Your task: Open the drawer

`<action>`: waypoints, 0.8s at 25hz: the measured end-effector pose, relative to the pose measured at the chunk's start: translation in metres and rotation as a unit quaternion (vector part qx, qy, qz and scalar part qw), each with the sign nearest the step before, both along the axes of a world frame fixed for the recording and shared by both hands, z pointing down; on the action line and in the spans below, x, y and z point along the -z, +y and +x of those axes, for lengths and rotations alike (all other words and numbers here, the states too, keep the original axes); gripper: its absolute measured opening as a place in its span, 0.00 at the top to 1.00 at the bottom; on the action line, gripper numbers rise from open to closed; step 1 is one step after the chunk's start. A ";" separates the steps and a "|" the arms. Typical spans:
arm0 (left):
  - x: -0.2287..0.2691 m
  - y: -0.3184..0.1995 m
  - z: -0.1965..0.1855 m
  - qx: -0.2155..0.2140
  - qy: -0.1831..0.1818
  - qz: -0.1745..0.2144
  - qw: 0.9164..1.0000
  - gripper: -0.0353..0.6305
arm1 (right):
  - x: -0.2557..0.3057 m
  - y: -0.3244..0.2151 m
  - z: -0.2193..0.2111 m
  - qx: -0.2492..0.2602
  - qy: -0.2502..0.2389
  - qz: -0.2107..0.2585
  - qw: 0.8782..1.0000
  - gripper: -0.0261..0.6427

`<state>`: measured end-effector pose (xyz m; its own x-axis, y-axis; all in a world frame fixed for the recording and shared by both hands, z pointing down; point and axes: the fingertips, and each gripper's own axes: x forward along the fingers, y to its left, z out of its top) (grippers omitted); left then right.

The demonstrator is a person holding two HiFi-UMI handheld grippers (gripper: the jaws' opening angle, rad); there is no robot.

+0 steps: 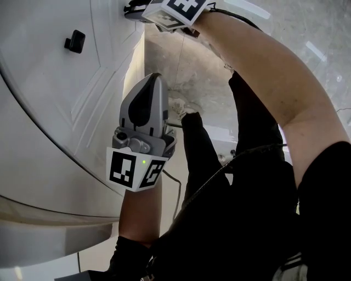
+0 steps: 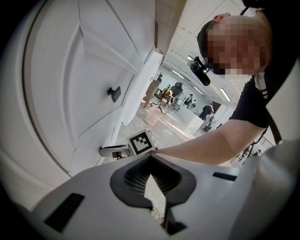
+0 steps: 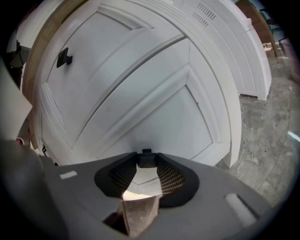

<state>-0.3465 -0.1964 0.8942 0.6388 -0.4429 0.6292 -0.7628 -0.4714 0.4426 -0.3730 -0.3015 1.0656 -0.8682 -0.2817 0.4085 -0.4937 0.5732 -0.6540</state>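
Note:
The white cabinet front [image 3: 140, 84] has panelled drawer fronts with small black knobs. My right gripper [image 3: 147, 160] is against the lower drawer front, and its two pads press on either side of that drawer's black knob [image 3: 147, 157]. In the head view this gripper [image 1: 130, 9] sits at the top edge, with its marker cube [image 1: 178, 10] behind it; the knob it holds is hidden there. A second black knob [image 1: 74, 41] on the upper front is free. My left gripper [image 1: 155, 78] hangs beside the cabinet, away from both knobs, jaws shut and empty.
The cabinet's side edge [image 1: 140, 60] meets a grey stone floor [image 1: 181, 71]. The person's legs and black clothing [image 1: 241, 208] fill the lower right of the head view. In the left gripper view, an open room with chairs [image 2: 173, 93] lies beyond the cabinet.

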 end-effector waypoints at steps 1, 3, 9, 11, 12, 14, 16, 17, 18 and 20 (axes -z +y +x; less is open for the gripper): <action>0.001 0.000 0.000 -0.001 0.000 0.000 1.000 0.96 | 0.000 0.000 0.000 0.001 0.001 0.000 1.000 0.76; 0.002 0.001 0.001 -0.001 0.000 0.000 1.000 0.96 | -0.001 0.000 -0.001 0.003 0.003 0.001 1.000 0.76; 0.005 0.004 0.000 -0.003 0.001 0.002 1.000 0.96 | -0.002 0.000 -0.003 0.010 0.008 0.003 1.000 0.76; 0.006 0.005 0.001 -0.003 0.000 0.002 1.000 0.96 | -0.003 0.001 -0.002 0.012 0.011 0.005 1.000 0.76; 0.006 0.005 0.002 -0.003 0.000 0.003 1.000 0.96 | -0.003 0.002 0.000 0.013 0.013 0.006 1.000 0.76; 0.008 0.005 0.003 -0.005 0.000 0.004 1.000 0.96 | -0.004 0.005 0.005 0.014 0.017 0.008 1.000 0.76; 0.009 0.005 0.005 -0.008 0.000 0.005 1.000 0.96 | -0.004 0.009 0.010 0.012 0.019 0.008 1.000 0.76; 0.009 0.006 0.006 -0.010 0.000 0.006 1.000 0.96 | -0.004 0.011 0.012 0.010 0.020 0.008 1.000 0.76; 0.009 0.006 0.007 -0.010 0.000 0.006 1.000 0.96 | -0.004 0.013 0.015 0.009 0.020 0.008 1.000 0.76; 0.009 0.008 0.010 -0.013 0.001 0.006 1.000 0.96 | -0.004 0.017 0.020 0.007 0.022 0.009 1.000 0.76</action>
